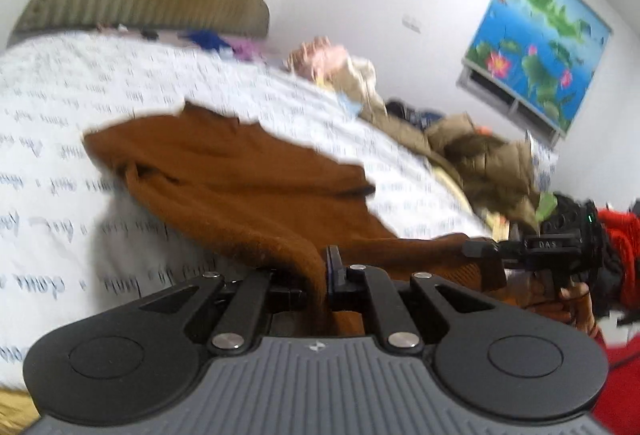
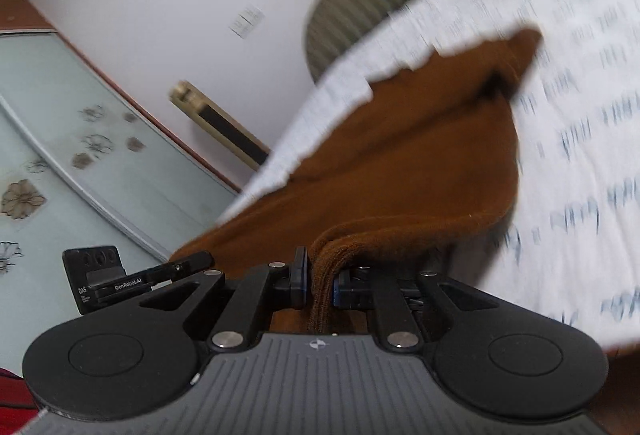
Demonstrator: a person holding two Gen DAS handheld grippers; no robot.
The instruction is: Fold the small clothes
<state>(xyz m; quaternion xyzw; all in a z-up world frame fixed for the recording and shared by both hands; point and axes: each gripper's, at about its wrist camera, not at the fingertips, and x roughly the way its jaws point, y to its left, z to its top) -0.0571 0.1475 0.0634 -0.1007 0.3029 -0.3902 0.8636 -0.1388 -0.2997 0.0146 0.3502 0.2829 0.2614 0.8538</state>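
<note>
A brown knit garment point(image 1: 240, 171) lies spread on a bed's white, script-printed sheet point(image 1: 72, 107), its near edge lifted off the sheet. The left tool point(image 1: 326, 275) is clamped on one part of that edge, the right tool point(image 2: 320, 279) on another. A heap of clothes point(image 1: 472, 151) sits beyond the garment.

The left gripper point(image 1: 324, 275) was clamped tight, brown cloth pinched between its jaws. The right gripper point(image 2: 320, 281) was likewise closed on a bunched fold of the same cloth. In the left wrist view, a hand point(image 1: 568, 305) gripped the right gripper's handle, red sleeve point(image 1: 616, 235) behind it.
</note>
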